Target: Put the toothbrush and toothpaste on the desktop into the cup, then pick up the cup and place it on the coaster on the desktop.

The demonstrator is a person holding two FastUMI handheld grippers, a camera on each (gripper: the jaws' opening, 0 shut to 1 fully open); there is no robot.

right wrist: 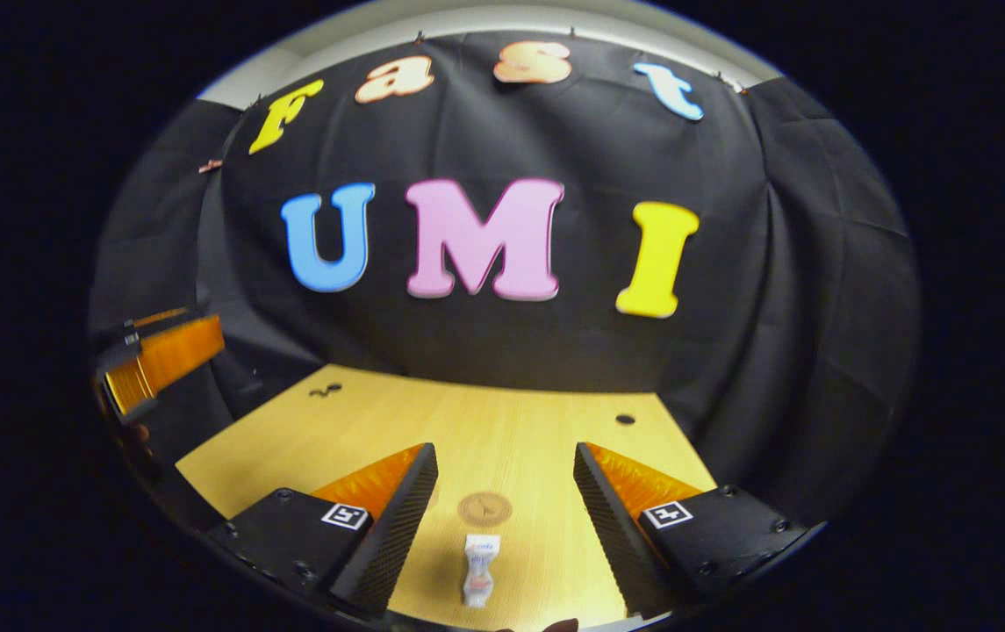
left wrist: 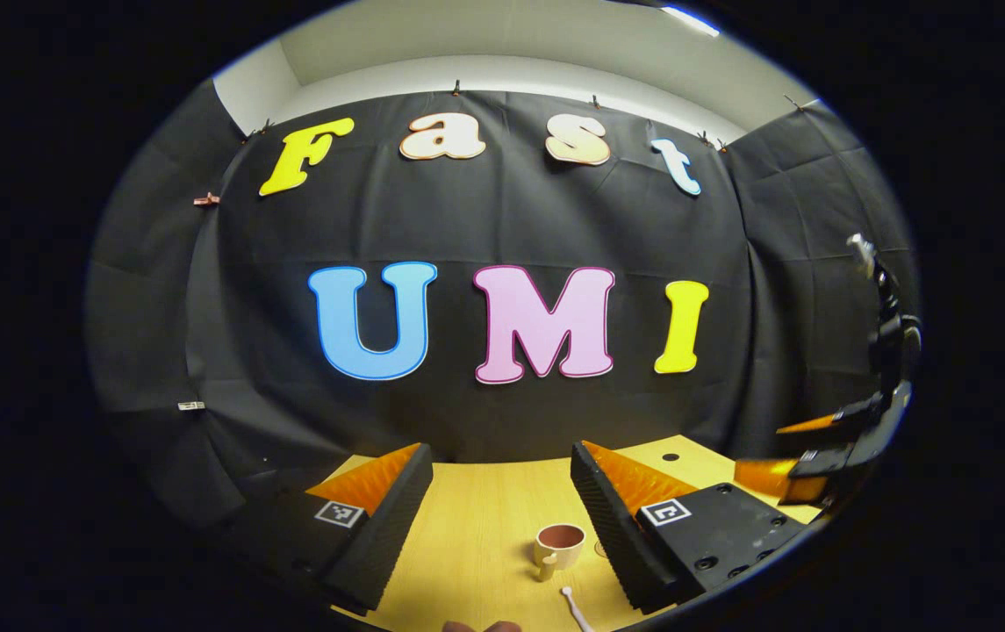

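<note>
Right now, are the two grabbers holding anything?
Left gripper: open, holding nothing; the cup sits on the table between its fingers.
Right gripper: open, holding nothing, above the toothpaste.

Toothbrush (left wrist: pixel 574 606) cut off at bottom edge below the cup (left wrist: pixel 559 545), only head end showing. Small clear thing just right of the cup half hidden behind a finger, unidentifiable. Coaster (right wrist: pixel 484 508) print too small to read.
</note>
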